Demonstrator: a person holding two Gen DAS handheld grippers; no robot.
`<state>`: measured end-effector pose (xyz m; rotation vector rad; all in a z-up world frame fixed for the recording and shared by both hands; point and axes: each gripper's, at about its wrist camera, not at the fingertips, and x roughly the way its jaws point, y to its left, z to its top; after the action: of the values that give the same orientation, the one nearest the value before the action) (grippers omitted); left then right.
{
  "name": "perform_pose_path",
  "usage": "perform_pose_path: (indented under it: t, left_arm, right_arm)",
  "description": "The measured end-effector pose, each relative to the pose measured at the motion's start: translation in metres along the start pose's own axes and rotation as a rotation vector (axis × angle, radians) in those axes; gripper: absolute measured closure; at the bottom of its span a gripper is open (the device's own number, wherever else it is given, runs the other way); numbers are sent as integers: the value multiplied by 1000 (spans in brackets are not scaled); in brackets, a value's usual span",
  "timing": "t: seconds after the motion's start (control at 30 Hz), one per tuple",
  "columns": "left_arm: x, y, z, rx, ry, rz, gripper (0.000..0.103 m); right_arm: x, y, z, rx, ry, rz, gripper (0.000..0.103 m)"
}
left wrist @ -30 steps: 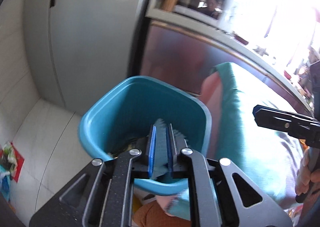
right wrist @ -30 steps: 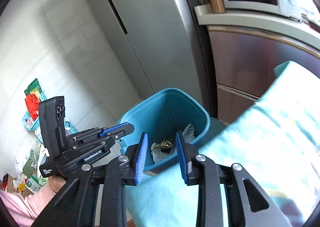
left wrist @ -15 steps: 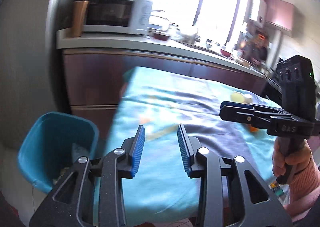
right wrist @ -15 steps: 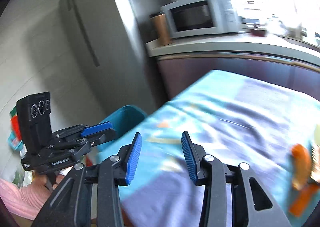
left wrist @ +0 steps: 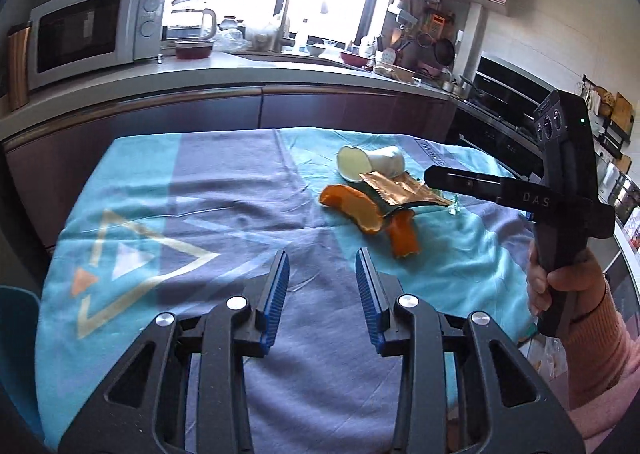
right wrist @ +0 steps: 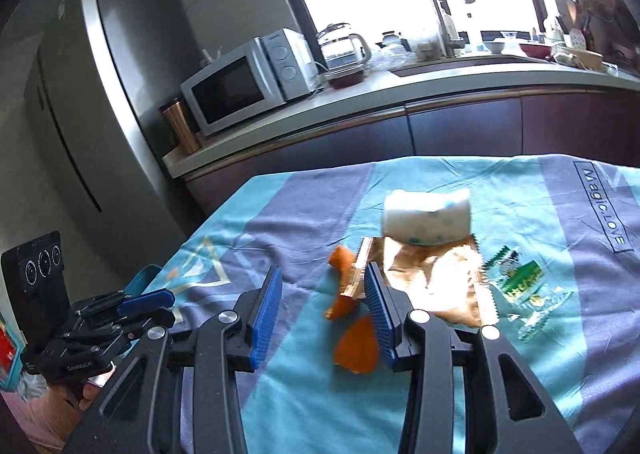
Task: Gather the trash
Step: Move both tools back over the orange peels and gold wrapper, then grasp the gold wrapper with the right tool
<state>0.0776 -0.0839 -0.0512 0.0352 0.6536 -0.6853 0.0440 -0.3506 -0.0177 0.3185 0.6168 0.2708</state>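
Trash lies on a teal and purple tablecloth [left wrist: 224,209]: a tipped white paper cup [left wrist: 370,161] [right wrist: 426,217], a gold foil wrapper [left wrist: 400,189] [right wrist: 436,274], orange peel pieces [left wrist: 352,209] [right wrist: 356,346] and a clear green candy wrapper [right wrist: 524,286]. My left gripper [left wrist: 322,294] is open and empty, above the cloth short of the peel. My right gripper [right wrist: 320,314] is open and empty, hovering just over the peel and foil; it also shows at the right in the left wrist view [left wrist: 520,197].
A teal trash bin [left wrist: 16,318] peeks past the table's left edge. Behind the table runs a counter [left wrist: 280,69] with a microwave [left wrist: 88,33], a kettle [left wrist: 192,17] and a sink tap [right wrist: 444,5]. A grey fridge [right wrist: 80,101] stands at left.
Both grippers swung away from over the teal bin to face the table. The left gripper, shut a second ago, opened. The trash pile came into view.
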Motion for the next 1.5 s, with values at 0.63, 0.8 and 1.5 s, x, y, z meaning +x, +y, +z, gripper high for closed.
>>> perform_pose_path:
  t: [0.63, 0.8, 1.5]
  left_arm:
    - [81, -61, 31, 68, 99, -133, 63]
    - [98, -56, 31, 60, 133, -96, 62]
    - [158, -37, 34, -29, 252, -81, 82]
  right_arm:
    - [4, -92, -22, 222, 42, -17, 56]
    - [10, -96, -26, 269, 58, 53, 56]
    - [-4, -100, -29, 336, 15, 154, 98]
